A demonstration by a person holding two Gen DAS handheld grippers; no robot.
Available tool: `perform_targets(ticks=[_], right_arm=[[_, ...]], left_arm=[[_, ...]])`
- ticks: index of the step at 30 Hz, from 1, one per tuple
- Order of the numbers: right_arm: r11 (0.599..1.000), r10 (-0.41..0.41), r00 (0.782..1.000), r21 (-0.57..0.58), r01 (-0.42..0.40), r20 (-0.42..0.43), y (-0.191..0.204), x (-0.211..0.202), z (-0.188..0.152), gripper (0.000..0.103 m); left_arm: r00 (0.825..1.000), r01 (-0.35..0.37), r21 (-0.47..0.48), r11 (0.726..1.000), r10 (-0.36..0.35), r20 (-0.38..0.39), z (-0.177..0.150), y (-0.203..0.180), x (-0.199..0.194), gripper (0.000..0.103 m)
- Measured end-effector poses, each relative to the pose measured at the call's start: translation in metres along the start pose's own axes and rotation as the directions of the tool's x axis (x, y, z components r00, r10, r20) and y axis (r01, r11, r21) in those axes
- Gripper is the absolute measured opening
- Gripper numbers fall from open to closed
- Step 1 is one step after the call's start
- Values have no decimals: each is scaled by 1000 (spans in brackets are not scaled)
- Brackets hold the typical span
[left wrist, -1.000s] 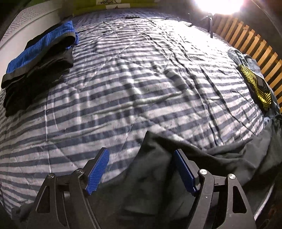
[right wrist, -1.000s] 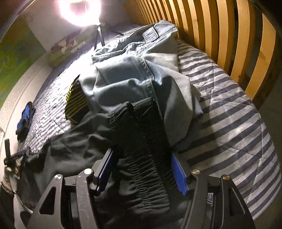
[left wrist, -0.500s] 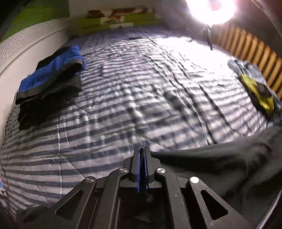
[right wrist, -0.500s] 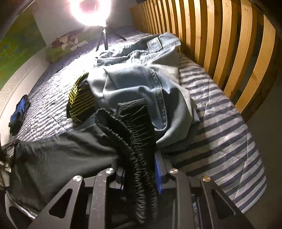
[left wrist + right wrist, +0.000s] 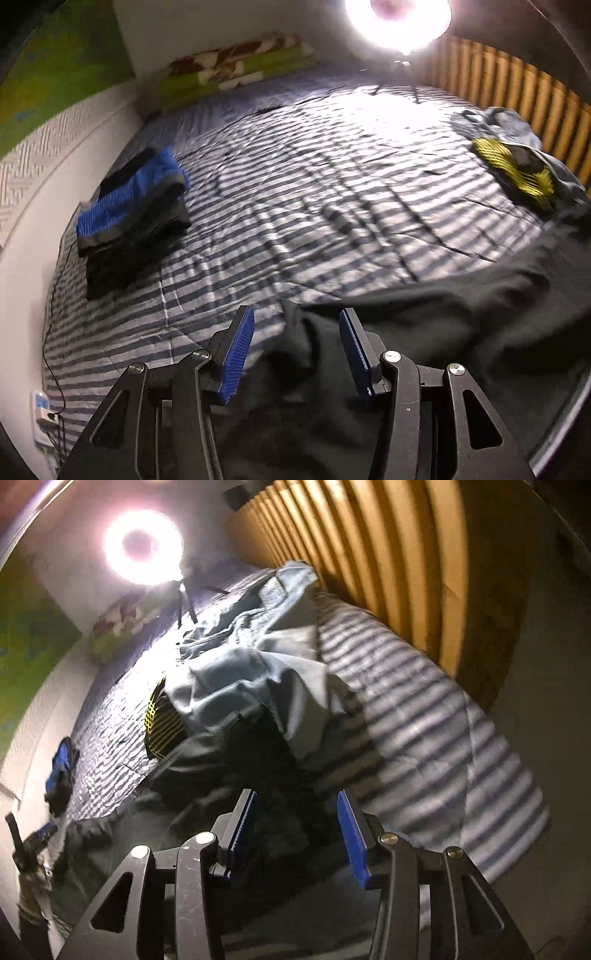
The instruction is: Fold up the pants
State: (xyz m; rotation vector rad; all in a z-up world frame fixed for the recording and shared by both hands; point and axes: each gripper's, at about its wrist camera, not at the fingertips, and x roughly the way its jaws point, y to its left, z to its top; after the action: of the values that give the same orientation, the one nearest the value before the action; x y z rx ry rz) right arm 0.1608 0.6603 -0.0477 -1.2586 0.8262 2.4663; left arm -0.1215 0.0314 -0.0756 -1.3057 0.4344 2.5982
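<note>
Both hand-held grippers, left (image 5: 295,354) and right (image 5: 295,830), gape wide, gripping nothing, black pants (image 5: 424,332) slack between their fingers, seemingly released to lie on the bed (image 5: 295,192).

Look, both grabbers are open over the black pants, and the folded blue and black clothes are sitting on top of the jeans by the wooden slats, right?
Not quite. The folded blue and black clothes lie alone on the striped blanket by the white wall, far from the jeans; the left wrist view shows it. Both the left gripper and right gripper are open over the black pants.
</note>
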Motion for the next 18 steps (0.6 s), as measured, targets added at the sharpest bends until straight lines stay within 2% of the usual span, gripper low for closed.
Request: perform_targets(ticks=[4,7,9,12,16,17,18], right_arm=[[992,76,997,101,-75,-7,-17,2,-19,42],[985,119,993,127,-115,-23,-15,8,-27,41],[980,124,991,161,-115,-45,-16,15,-32,41],[968,134,989,221,-117,-64,-24,28,-37,41],[929,254,965,295,-224,-66,-30,47,-39,42],[922,273,960,301,-243,-60,-29,49,-38,39],[921,275,960,300,-248,-51,-25,50,-37,32]], left_arm=[[1000,23,39,999,-23,14,-6,-26,-22,52],[995,102,60,993,-103,5,-14,-48,-38,52],[988,155,108,982,-155,-10,-24,-68,-48,52],[984,176,183,967,-174,-31,-39,-96,-56,52],[979,204,245,948,-192,-73,-58,-126,-56,52],[978,207,250,946,-193,-81,-60,-130,-56,52],[977,210,254,944,-193,-90,-63,-133,-55,52]])
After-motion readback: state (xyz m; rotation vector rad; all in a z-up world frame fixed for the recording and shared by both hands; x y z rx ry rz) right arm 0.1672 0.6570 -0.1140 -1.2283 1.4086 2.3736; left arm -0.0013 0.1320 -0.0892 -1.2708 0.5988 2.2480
